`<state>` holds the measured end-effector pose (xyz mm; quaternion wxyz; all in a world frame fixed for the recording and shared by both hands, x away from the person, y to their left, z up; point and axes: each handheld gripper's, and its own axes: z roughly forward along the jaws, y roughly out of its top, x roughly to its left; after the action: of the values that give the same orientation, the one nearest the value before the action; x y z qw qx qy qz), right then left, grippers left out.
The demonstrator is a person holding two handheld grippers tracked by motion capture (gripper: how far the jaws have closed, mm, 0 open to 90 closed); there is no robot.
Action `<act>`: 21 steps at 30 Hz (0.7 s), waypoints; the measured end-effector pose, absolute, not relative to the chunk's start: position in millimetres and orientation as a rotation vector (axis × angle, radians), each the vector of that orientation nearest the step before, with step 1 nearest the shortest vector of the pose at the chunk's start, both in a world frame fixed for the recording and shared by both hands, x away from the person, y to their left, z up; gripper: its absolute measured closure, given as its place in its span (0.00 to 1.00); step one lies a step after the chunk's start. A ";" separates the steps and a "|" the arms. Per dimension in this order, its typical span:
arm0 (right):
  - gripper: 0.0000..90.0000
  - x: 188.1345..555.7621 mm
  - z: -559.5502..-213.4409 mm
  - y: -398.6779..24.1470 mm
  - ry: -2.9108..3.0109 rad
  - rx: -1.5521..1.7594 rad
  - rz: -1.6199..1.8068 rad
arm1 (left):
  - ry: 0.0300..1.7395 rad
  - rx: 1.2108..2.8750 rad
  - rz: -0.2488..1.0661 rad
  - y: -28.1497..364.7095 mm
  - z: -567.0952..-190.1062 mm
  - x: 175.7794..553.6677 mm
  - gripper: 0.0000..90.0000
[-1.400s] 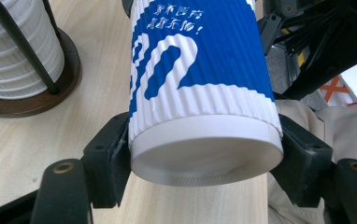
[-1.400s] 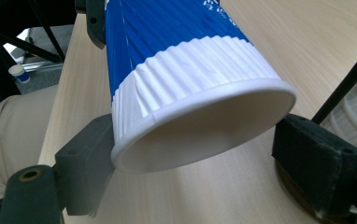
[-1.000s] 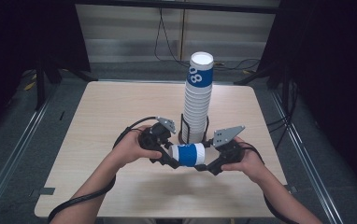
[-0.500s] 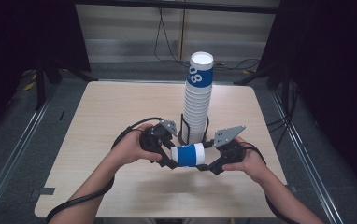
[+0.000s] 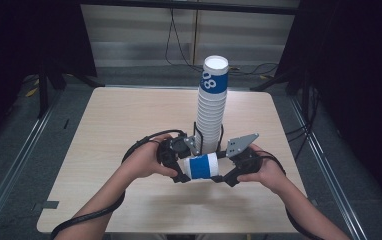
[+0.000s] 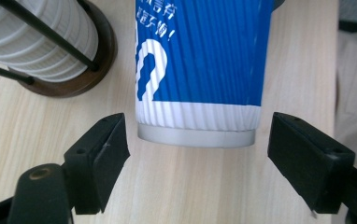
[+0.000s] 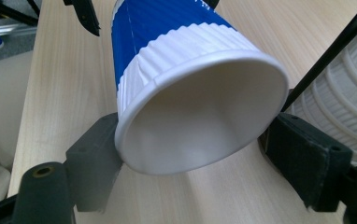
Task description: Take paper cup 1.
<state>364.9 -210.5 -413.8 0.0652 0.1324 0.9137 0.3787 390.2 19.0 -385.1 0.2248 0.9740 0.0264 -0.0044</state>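
Opening since the earlier frame, the left hand-held gripper (image 6: 195, 154) is flanking the cup (image 5: 203, 166) base untouched; right hand-held gripper (image 7: 193, 158) is clamping its rim, frame centre.

The tall cup stack (image 5: 212, 107) blocks just behind the tools; table (image 5: 114, 125) left lies open.

High view looks down; both gripper views closely share the cup (image 6: 197, 70)

Brightly and evenly lit worktop (image 5: 129, 120) from above, dark surroundings, soft short shadows. Sharp high view; slightly soft close-ups, mild glare on wood, wide-angle bending at edges.
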 end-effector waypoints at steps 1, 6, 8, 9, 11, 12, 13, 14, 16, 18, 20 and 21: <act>0.22 365.5 -412.9 -210.0 2.754 0.391 1.127 | 0.063 2.693 -0.007 17.5 -385.2 389.6 0.22; 0.22 366.0 -410.1 -205.8 2.767 0.353 1.088 | 0.042 2.712 0.011 10.4 -388.9 387.0 0.23; 0.22 366.0 -409.4 -204.1 2.771 0.351 1.077 | 0.025 2.718 0.008 8.0 -389.5 386.6 0.24; 0.22 365.8 -409.2 -203.2 2.768 0.344 1.060 | 0.027 2.710 0.013 7.0 -389.9 386.3 0.25; 0.22 365.5 -408.9 -201.7 2.782 0.341 1.045 | 0.024 2.722 0.015 5.1 -390.1 386.6 0.25; 0.22 365.2 -408.8 -200.9 2.781 0.333 1.027 | 0.024 2.728 0.016 4.4 -390.7 386.5 0.25; 0.22 364.8 -409.0 -200.0 2.785 0.324 1.017 | 0.023 2.734 0.013 3.7 -391.1 386.8 0.25; 0.22 364.9 -408.9 -199.2 2.789 0.315 1.006 | 0.012 2.740 0.019 3.2 -391.3 387.3 0.25; 0.22 364.9 -407.9 -198.4 2.790 0.310 0.997 | 0.024 2.742 0.014 2.3 -392.5 386.3 0.25; 0.22 364.7 -407.1 -197.7 2.792 0.318 0.982 | -0.003 2.740 0.011 1.3 -393.1 387.3 0.26; 0.22 364.8 -406.6 -196.2 2.795 0.305 0.980 | 0.009 2.744 0.008 0.6 -394.4 387.0 0.28; 0.22 364.9 -406.4 -195.3 2.796 0.294 0.973 | 0.027 2.740 -0.002 0.6 -395.2 387.3 0.29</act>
<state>364.9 -195.3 -406.4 0.0830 0.0985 0.9366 0.3260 387.3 0.6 -395.2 0.1993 0.9799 0.0096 -0.0007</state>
